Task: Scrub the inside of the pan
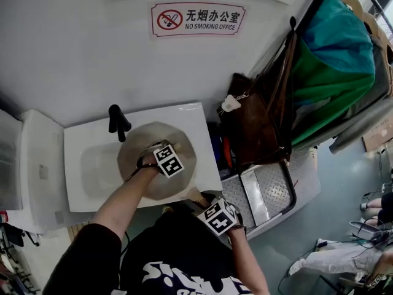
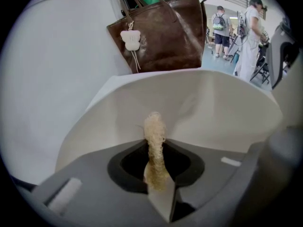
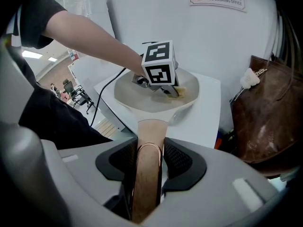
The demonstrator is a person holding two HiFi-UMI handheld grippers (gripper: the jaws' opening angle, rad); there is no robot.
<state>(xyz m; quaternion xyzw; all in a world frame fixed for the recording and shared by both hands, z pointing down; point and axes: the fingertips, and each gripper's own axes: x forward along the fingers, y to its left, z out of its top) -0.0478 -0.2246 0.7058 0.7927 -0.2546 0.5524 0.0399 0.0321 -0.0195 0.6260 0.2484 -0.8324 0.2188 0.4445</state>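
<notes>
Loofah in down-tilted left tool, right tool clamping pan handle

There were two grippers, the left gripper and the right gripper. One loofah scrubber sat between the left fingers, and one pan had its one handle between the right fingers. Beyond the fingers were one sink, one tap, one brown bag, one charm and one sign

The head view looks steeply down from overhead on the pan and brown bag. The left gripper view sits close inside the pan, facing the brown bag; the right gripper view looks along the handle into the same pan.
</notes>
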